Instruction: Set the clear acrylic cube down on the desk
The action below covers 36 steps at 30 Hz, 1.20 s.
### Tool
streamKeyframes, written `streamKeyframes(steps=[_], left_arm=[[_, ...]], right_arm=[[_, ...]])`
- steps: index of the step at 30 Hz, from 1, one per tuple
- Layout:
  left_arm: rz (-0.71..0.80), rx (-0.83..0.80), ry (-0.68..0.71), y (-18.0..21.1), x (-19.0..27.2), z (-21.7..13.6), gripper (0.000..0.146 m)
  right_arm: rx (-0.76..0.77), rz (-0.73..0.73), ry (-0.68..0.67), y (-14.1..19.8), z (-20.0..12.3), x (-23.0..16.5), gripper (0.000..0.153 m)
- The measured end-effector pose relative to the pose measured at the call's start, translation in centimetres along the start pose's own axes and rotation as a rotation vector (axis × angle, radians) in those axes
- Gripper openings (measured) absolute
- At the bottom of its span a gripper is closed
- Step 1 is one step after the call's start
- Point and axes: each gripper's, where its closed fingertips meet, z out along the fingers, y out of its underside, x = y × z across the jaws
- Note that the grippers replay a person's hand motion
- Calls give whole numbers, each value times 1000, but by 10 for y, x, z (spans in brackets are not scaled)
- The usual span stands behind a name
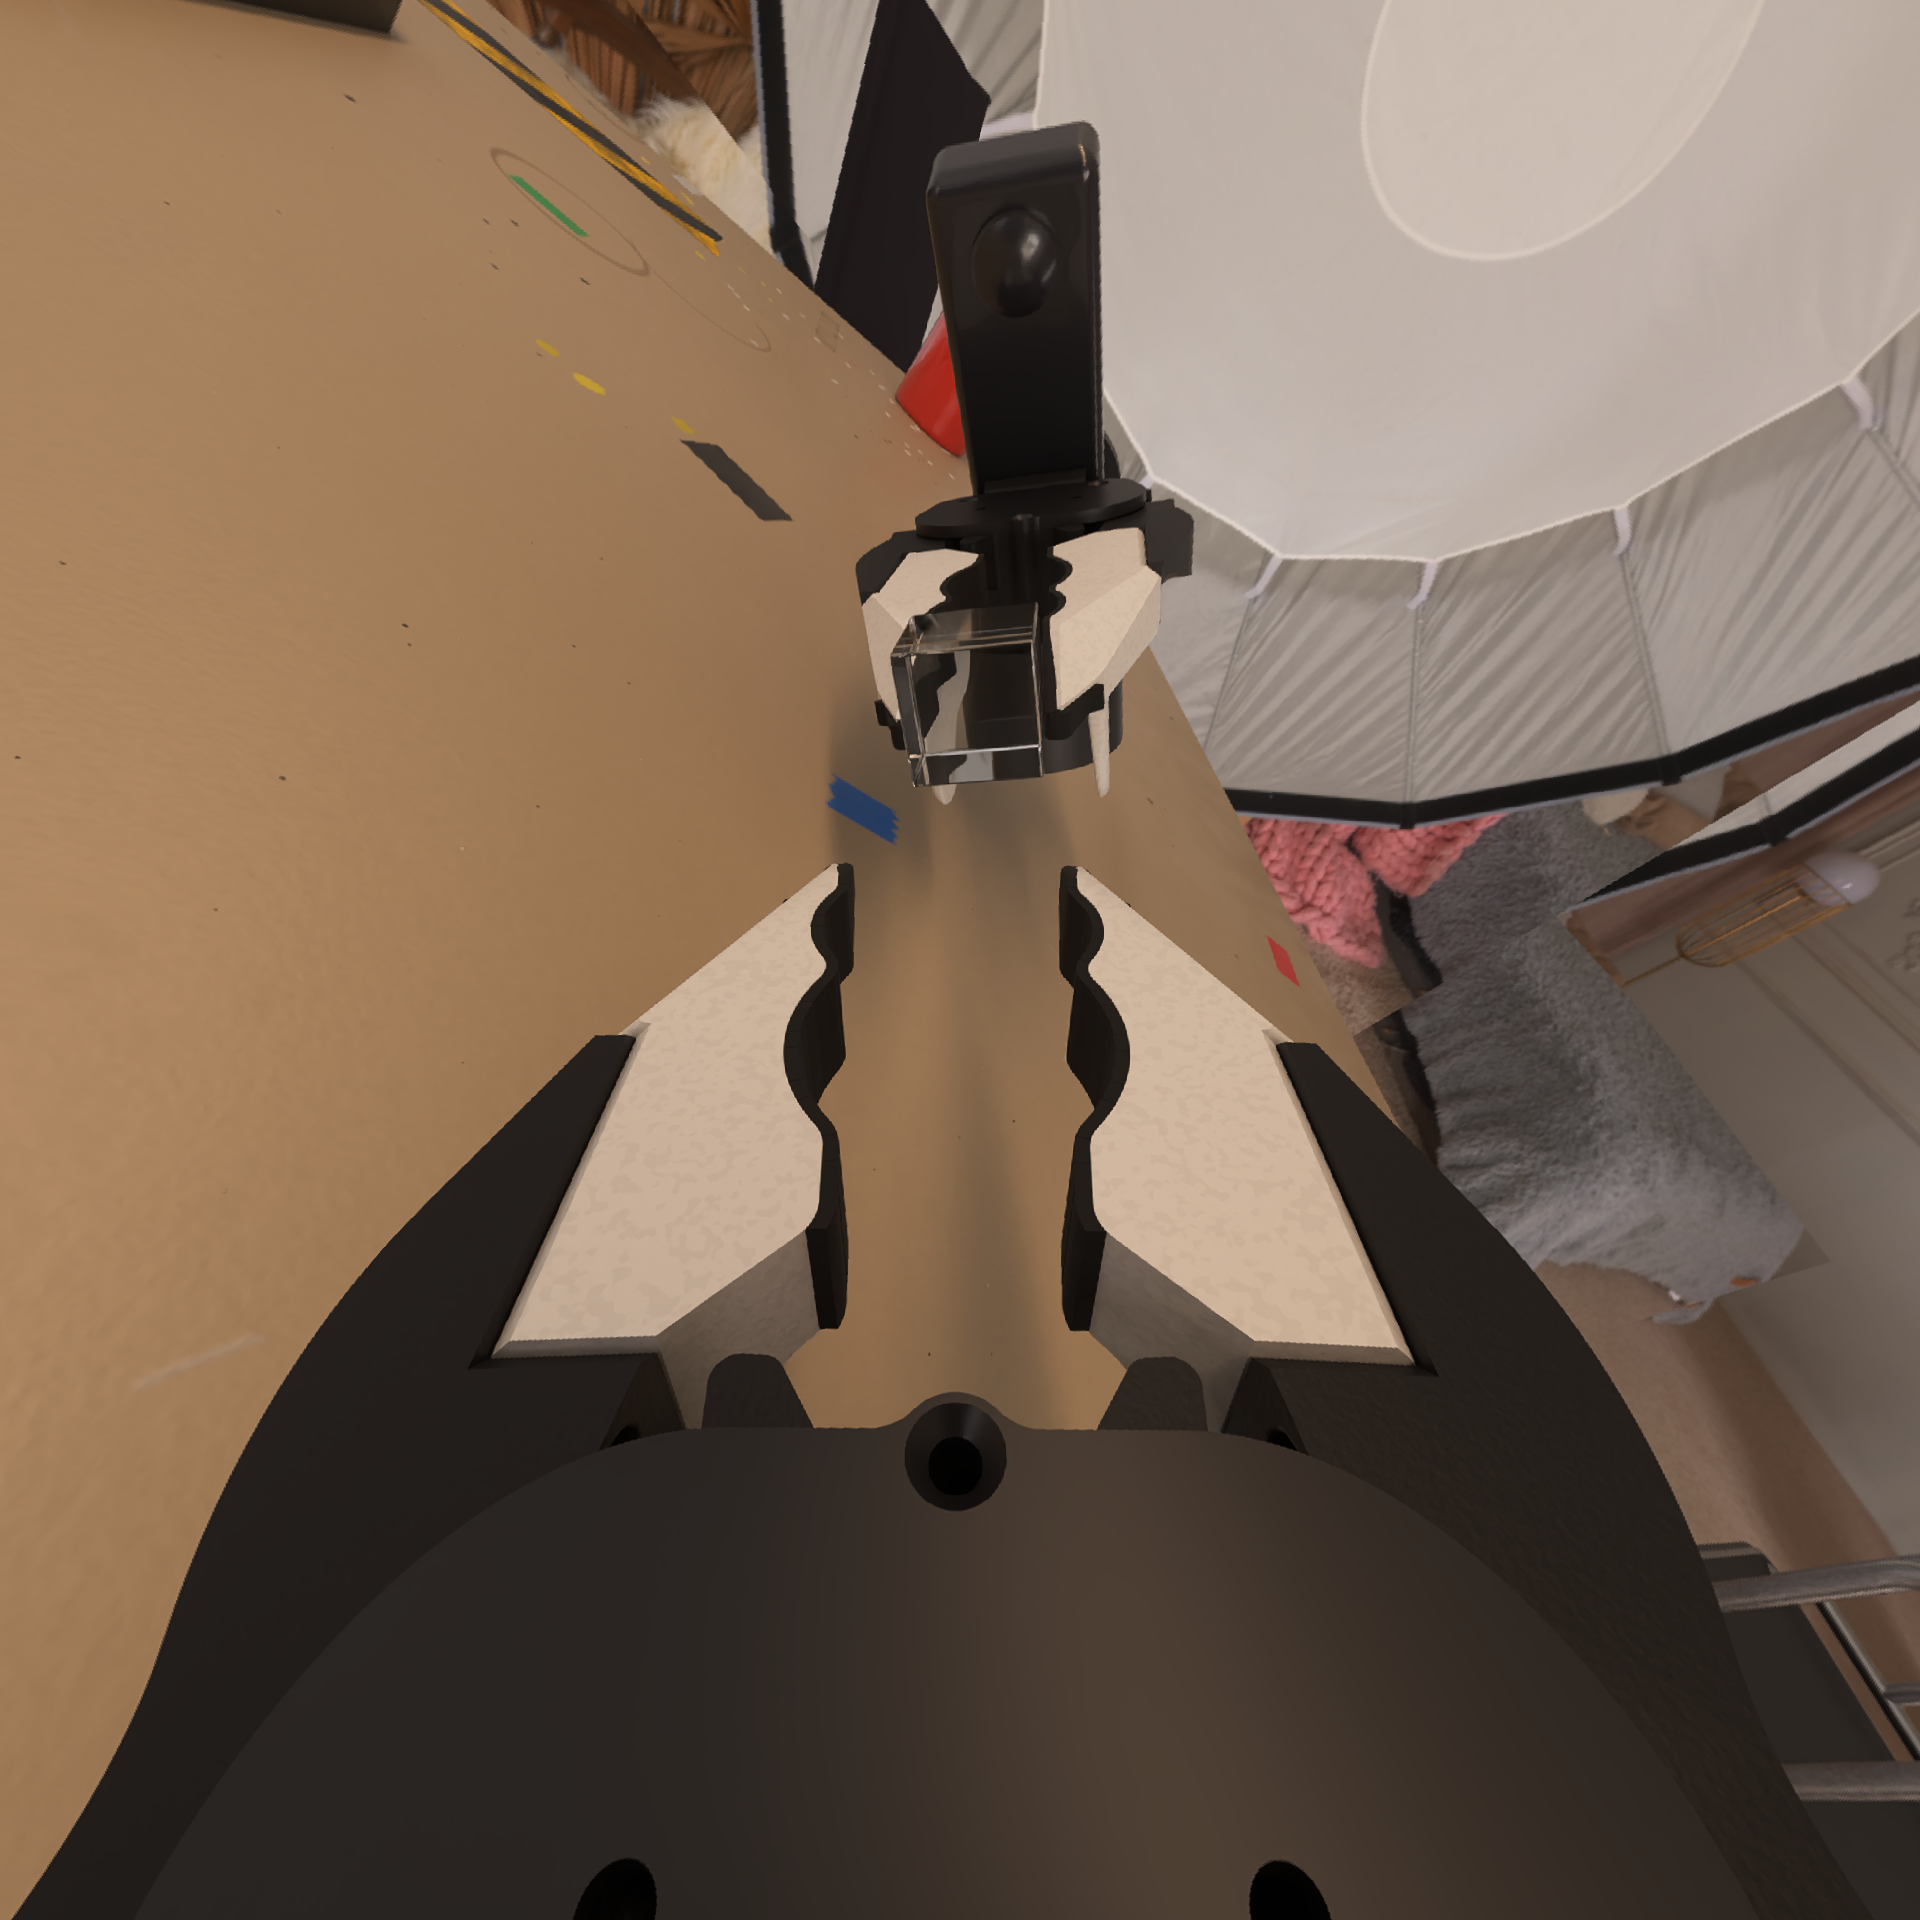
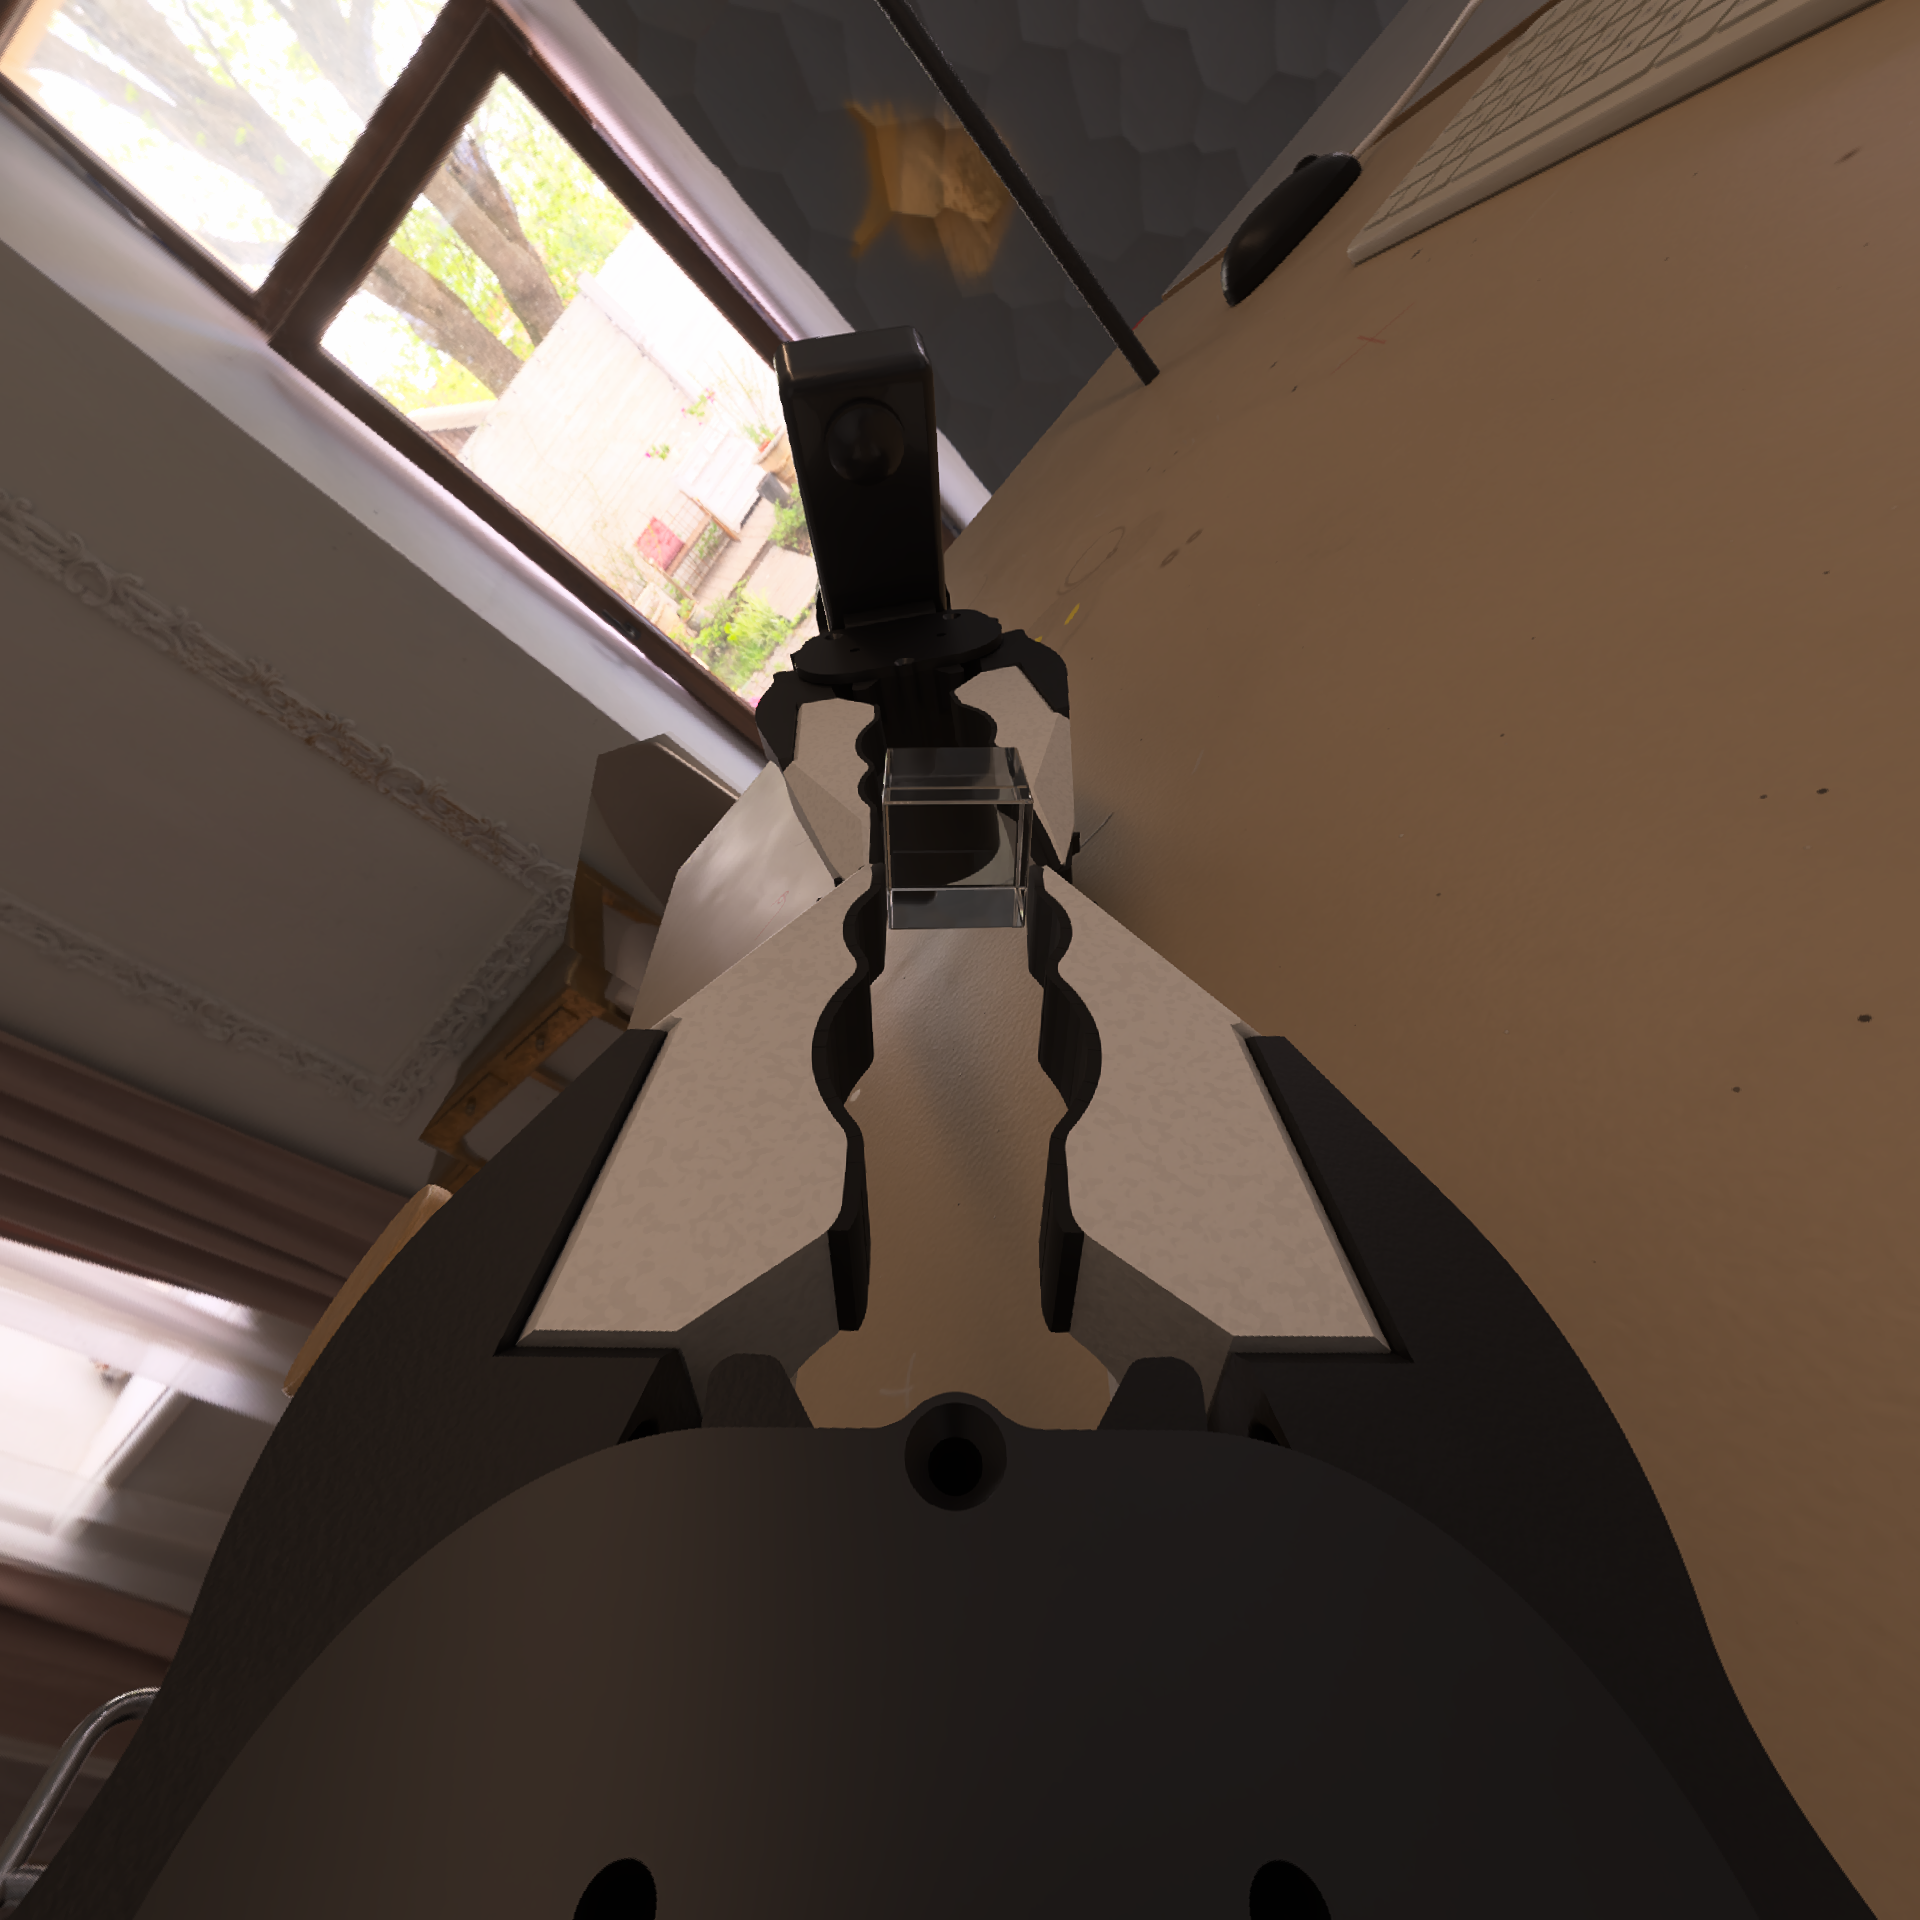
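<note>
The clear acrylic cube (image 2: 956,831) sits between the tips of my right gripper (image 2: 956,883), which is shut on it. In the left wrist view the cube (image 1: 971,707) hangs in the right gripper (image 1: 1023,795) just off the tan desk (image 1: 312,727), near the desk's right edge. My left gripper (image 1: 956,878) is open and empty, pointing at the cube from a short distance. In the right wrist view, the left gripper's black camera mount (image 2: 862,488) shows just beyond the cube.
Blue tape (image 1: 862,810), black tape (image 1: 738,478) and a red mark (image 1: 1283,956) lie on the desk. A red object (image 1: 935,390) stands by the far edge, below a white softbox (image 1: 1455,260). A white keyboard (image 2: 1558,114) and a black mouse (image 2: 1283,218) lie farther off.
</note>
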Motion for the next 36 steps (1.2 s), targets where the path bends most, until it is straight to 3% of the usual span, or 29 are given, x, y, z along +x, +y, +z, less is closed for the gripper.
streamKeyframes(steps=[32, 36], left_arm=[[-27, 26, 15, -4, 0, -2, 39], [-27, 29, 14, -4, -1, -2, 40]], right_arm=[[24, -31, 7, -6, -4, 0, 26], [104, -113, 29, -38, -19, -7, 26]])
